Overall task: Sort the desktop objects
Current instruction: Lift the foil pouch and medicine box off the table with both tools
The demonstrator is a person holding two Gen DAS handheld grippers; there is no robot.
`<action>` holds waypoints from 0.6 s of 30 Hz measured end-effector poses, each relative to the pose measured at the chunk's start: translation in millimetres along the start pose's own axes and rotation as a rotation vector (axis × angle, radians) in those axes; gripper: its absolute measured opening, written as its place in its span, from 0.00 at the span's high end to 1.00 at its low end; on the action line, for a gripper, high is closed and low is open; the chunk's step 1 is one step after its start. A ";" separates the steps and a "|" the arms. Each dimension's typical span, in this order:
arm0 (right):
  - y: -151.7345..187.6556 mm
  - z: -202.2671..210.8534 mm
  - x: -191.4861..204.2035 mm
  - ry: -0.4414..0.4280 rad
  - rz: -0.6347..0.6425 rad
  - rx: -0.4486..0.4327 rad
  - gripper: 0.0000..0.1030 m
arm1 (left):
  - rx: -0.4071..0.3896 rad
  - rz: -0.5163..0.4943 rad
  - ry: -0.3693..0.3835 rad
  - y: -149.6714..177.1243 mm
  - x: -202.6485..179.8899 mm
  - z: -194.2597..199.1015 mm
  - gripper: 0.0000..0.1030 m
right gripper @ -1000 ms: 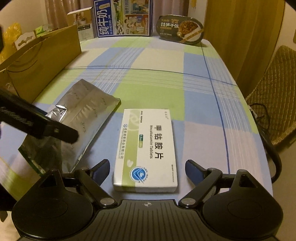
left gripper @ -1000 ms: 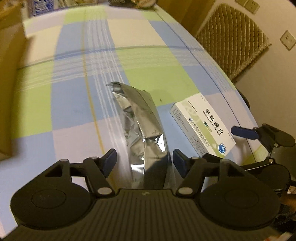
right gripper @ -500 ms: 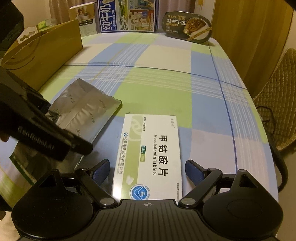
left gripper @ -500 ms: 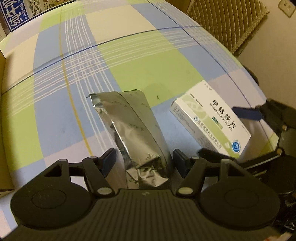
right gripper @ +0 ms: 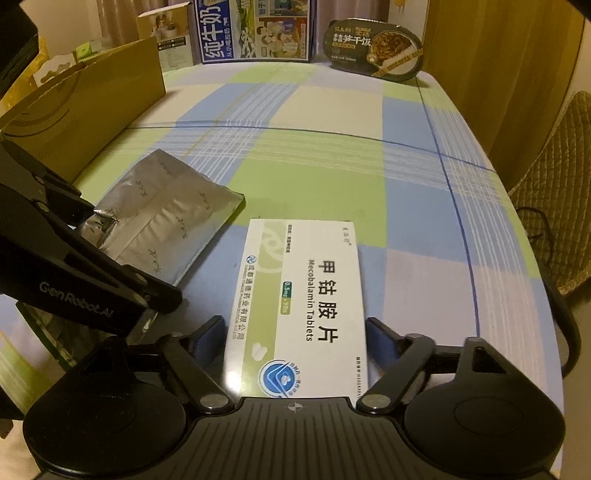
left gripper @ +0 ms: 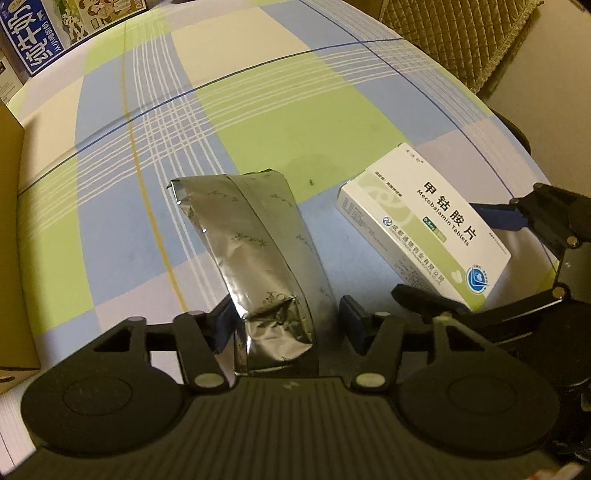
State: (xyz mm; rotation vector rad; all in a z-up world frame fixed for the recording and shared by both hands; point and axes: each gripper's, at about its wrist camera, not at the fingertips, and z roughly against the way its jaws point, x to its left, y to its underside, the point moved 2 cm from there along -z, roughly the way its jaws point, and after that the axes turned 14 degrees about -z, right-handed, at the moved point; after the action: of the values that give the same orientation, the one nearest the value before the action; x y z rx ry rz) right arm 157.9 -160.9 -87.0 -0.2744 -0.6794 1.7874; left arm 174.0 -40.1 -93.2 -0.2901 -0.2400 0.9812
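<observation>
1. Left wrist view: the left claw (left gripper: 286, 323) sits low in the frame with a silver foil pouch (left gripper: 255, 254) between its blue pads. Its jaws have just been closing. The left pad touches the pouch's crumpled near end; a gap still shows beside the right pad, so no firm grip is visible.
2. The pouch runs from the claw up toward mid-frame, lying on the checked cloth of the desk (left gripper: 288, 122).
3. At the right of this frame a white medicine box (left gripper: 424, 229) lies just beside the pouch, apart from it, with the other claw's fingers on either side of it.
4. Right wrist view: the right claw (right gripper: 295, 338) straddles the near end of the medicine box (right gripper: 299, 306). Its jaws have just been closing too; both pads stand at the box's long edges, and whether they press I cannot tell.
5. At the left, the left claw's black body covers the near end of the pouch (right gripper: 166, 218).
6. Farther out, a brown cardboard box (right gripper: 81, 107) stands at the upper left, a blue milk carton (right gripper: 255, 29) at the top centre, and a dark oval meal tray (right gripper: 373, 48) leans at the top right of centre.
</observation>
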 end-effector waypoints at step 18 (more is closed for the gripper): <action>-6.0 -2.1 -5.3 0.008 0.010 -0.013 0.29 | -0.023 0.011 0.003 9.6 6.0 3.3 0.50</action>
State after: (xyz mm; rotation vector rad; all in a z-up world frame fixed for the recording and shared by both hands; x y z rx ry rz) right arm 165.4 -164.1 -86.1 -0.2947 -0.6855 1.7912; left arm 168.6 -29.6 -93.1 -0.3138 -0.2472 0.9895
